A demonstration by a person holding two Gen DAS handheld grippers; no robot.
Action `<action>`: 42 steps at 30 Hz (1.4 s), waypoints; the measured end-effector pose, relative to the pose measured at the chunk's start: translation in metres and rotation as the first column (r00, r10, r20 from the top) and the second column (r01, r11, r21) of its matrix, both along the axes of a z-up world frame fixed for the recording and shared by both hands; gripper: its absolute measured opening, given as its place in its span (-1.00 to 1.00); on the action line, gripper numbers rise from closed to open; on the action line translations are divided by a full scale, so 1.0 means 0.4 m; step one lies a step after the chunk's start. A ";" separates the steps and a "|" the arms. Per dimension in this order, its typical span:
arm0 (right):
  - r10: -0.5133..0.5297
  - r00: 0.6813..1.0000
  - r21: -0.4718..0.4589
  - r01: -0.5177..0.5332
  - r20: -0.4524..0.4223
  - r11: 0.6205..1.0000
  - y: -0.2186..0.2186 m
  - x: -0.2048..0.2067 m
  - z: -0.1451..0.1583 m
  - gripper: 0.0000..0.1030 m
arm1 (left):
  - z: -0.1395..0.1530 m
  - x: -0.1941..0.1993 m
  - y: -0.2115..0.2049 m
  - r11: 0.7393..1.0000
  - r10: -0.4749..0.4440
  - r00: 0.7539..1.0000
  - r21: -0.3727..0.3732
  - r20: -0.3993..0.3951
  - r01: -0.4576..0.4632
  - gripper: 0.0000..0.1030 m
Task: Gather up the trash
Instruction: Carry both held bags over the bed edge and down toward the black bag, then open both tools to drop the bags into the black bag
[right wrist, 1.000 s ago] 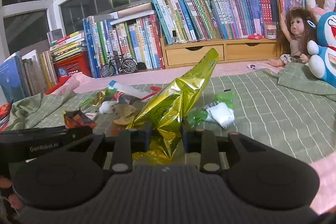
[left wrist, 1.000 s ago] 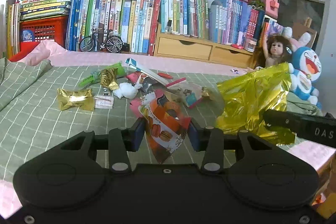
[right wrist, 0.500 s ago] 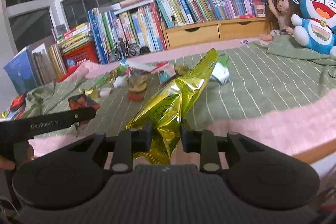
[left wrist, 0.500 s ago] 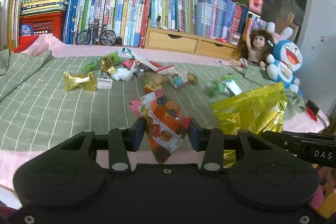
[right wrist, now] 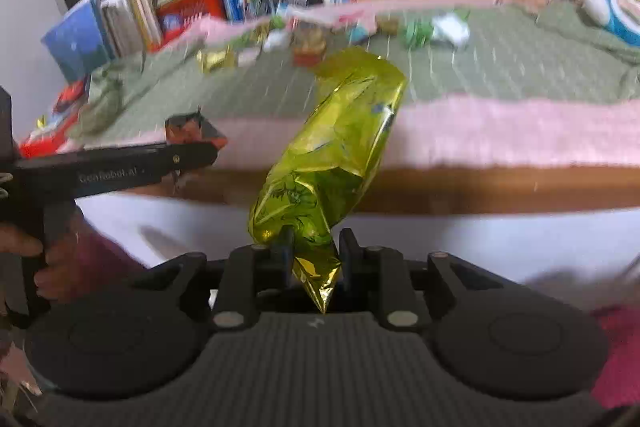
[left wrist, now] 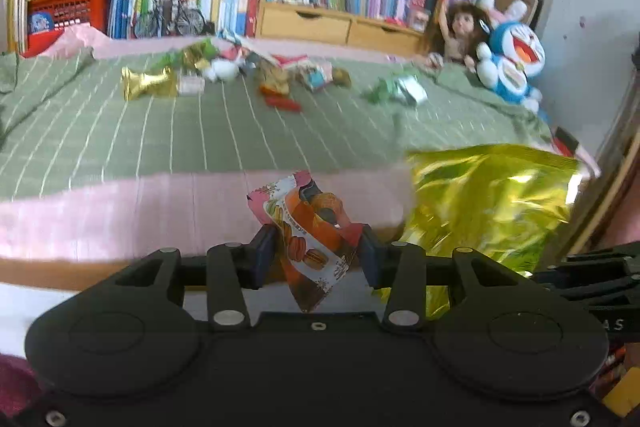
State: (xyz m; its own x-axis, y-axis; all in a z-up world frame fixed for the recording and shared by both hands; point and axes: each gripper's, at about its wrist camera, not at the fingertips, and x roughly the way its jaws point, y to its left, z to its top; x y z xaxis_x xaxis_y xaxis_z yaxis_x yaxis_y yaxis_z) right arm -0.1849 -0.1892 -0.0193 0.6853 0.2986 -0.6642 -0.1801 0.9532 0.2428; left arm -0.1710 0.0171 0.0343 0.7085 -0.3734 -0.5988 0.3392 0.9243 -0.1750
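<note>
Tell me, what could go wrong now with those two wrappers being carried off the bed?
1. The right tool pinches only the pointed bottom corner of the big gold foil bag, its jaws closing further; slick foil might slip out.
2. The left tool grips the orange snack wrapper mid-body, and crinkly film may slide.
3. The bag hangs close beside the left tool, so the two could snag.
</note>
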 end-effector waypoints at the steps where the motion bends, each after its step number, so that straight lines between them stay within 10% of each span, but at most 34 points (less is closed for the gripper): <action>1: 0.006 1.000 0.004 -0.006 -0.022 1.000 0.004 -0.002 -0.009 -0.48 | -0.008 -0.010 -0.001 1.000 -0.007 1.000 0.009 -0.007 0.007 -0.19; 42: 0.037 0.847 -0.029 -0.062 -0.530 0.998 0.039 0.138 -0.307 -0.47 | -0.414 0.087 -0.095 0.984 -0.037 0.884 0.135 -0.466 0.113 -0.13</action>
State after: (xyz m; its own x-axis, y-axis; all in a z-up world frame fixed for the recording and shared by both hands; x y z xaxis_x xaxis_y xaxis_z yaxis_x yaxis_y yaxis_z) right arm -0.1297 -0.1736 -0.1421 0.2117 0.2850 -0.9349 -0.0831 0.9583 0.2733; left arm -0.1362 -0.0209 -0.1313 0.3127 -0.2915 -0.9040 0.3245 0.9273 -0.1867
